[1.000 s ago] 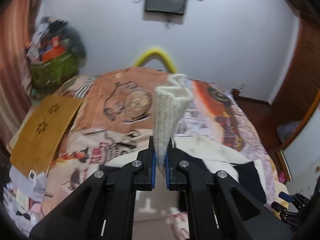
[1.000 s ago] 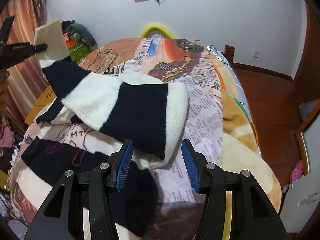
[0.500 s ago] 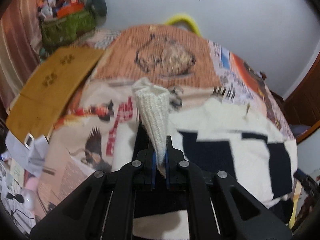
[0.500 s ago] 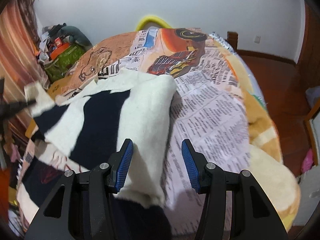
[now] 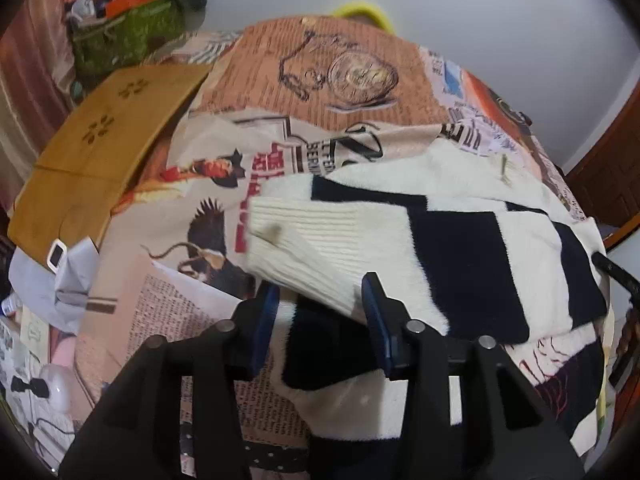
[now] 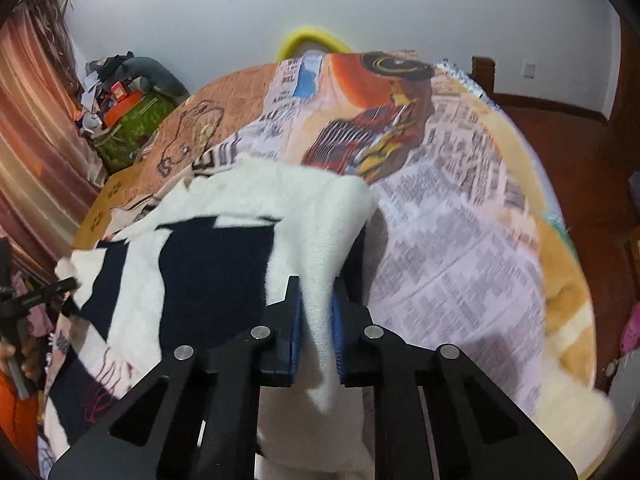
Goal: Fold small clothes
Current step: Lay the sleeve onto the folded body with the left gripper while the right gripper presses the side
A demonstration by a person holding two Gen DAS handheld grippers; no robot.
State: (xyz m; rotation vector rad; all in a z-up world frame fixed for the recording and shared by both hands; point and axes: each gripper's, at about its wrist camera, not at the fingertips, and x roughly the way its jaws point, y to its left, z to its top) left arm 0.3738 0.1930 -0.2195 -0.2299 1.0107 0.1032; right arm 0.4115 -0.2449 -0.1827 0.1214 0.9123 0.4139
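Note:
A cream and navy block-patterned sweater [image 5: 460,256] lies spread on the bed. Its ribbed cream sleeve cuff [image 5: 320,240] rests folded across the body. My left gripper [image 5: 320,300] is just behind the cuff, its jaws opening; the cuff's near edge lies loose between the blue pads, which do not touch it. In the right wrist view the sweater [image 6: 212,264] bunches toward my right gripper [image 6: 316,312]. Its jaws are closing, and the pads pinch a raised white fold at the sweater's right edge. The left gripper's tool [image 6: 40,296] shows at the far left.
The bed is covered by a blanket [image 5: 320,80] printed with newspaper and pictures. A tan board [image 5: 108,136] lies on its left side, with papers [image 5: 60,272] below it. A green bag of clutter [image 5: 128,36] stands in the corner. Wooden floor [image 6: 580,140] lies right of the bed.
The left gripper came down with the cuff, laid it across the sweater and let go. The right gripper, open before, has shut on a white fold of the sweater.

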